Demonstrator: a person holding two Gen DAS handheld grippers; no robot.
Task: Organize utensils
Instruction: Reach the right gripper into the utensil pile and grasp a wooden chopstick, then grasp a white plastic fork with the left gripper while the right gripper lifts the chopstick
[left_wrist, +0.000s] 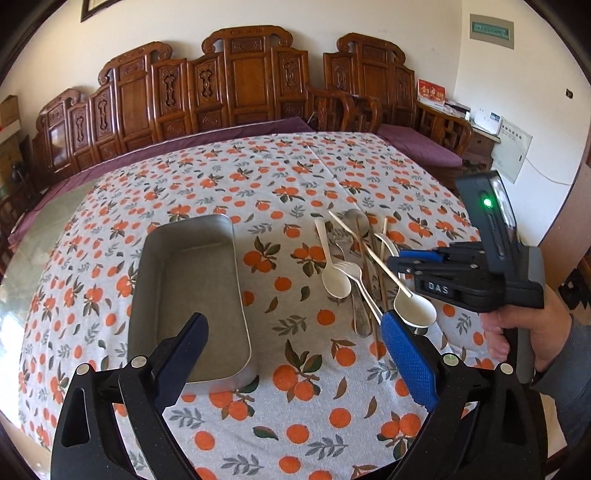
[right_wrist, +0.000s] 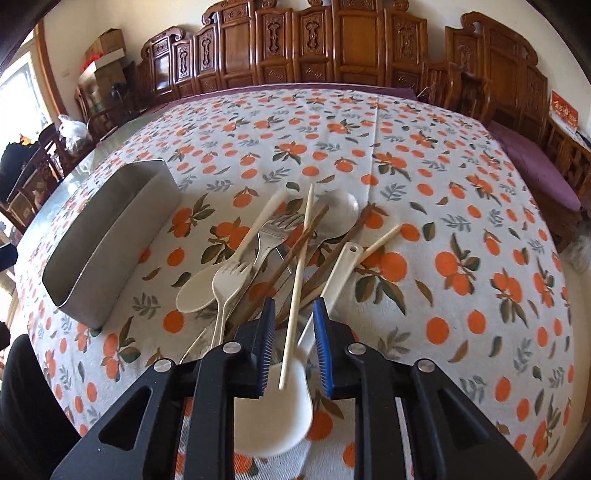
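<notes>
A pile of utensils (right_wrist: 280, 254) lies on the orange-print tablecloth: white plastic spoons, forks, a metal spoon and brown and pale chopsticks. An empty metal tray (left_wrist: 192, 295) stands left of the pile and shows in the right wrist view (right_wrist: 110, 236) too. My right gripper (right_wrist: 293, 350) is open, its blue pads either side of a pale chopstick (right_wrist: 297, 280) that rests on a white soup spoon (right_wrist: 273, 413); it does not touch either. The right gripper also shows in the left wrist view (left_wrist: 400, 264). My left gripper (left_wrist: 295, 362) is open and empty, above the tray's near right corner.
Carved wooden benches (left_wrist: 236, 85) with purple cushions line the far side of the table. A side table with papers (left_wrist: 458, 110) stands at the far right. Boxes and a bag (right_wrist: 74, 129) sit at the far left.
</notes>
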